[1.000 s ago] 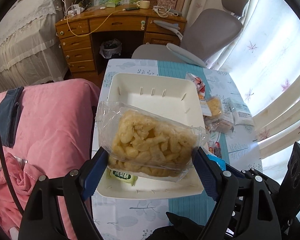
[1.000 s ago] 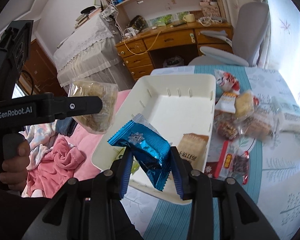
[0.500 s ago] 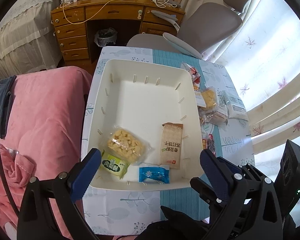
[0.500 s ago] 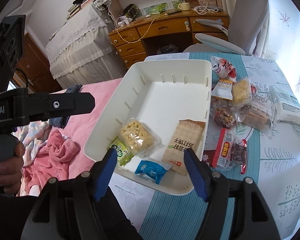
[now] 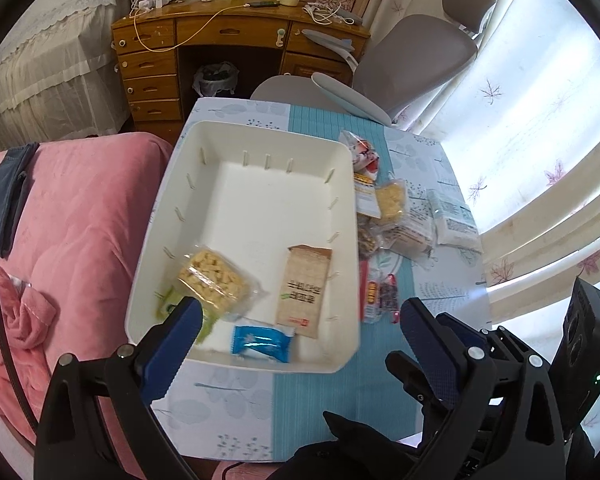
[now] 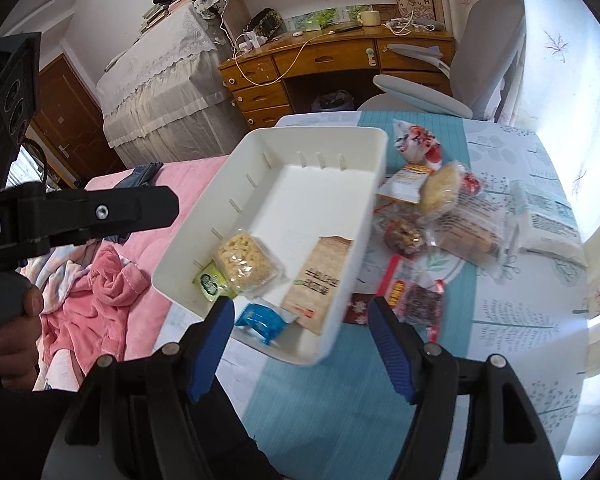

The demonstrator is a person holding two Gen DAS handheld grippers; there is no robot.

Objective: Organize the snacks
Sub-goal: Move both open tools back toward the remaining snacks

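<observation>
A white bin [image 5: 260, 136] [image 6: 320, 133] stands on the table. In its near end lie a clear bag of yellow puffs [image 5: 214, 278] [image 6: 246, 263], a green packet [image 5: 168, 306] [image 6: 210, 282], a blue packet [image 5: 262, 342] [image 6: 260, 322] and a brown cracker pack [image 5: 306, 290] [image 6: 320, 280]. Loose snacks [image 5: 396, 216] [image 6: 440, 216] are piled on the table right of the bin. My left gripper [image 5: 298, 326] hangs open and empty above the bin's near rim. My right gripper [image 6: 300, 320] is also open, empty, over the bin's near right corner.
A pink blanket [image 5: 80, 220] covers the bed left of the table. A grey office chair [image 5: 412, 64] and a wooden desk [image 5: 220, 36] stand beyond the table's far end. Curtains [image 5: 540, 140] hang on the right. A hand [image 6: 8, 344] holds the left gripper's handle.
The left gripper let go of the puffs bag and the right let go of the blue packet; both now lie in the bin. Both grippers opened and shifted right.
</observation>
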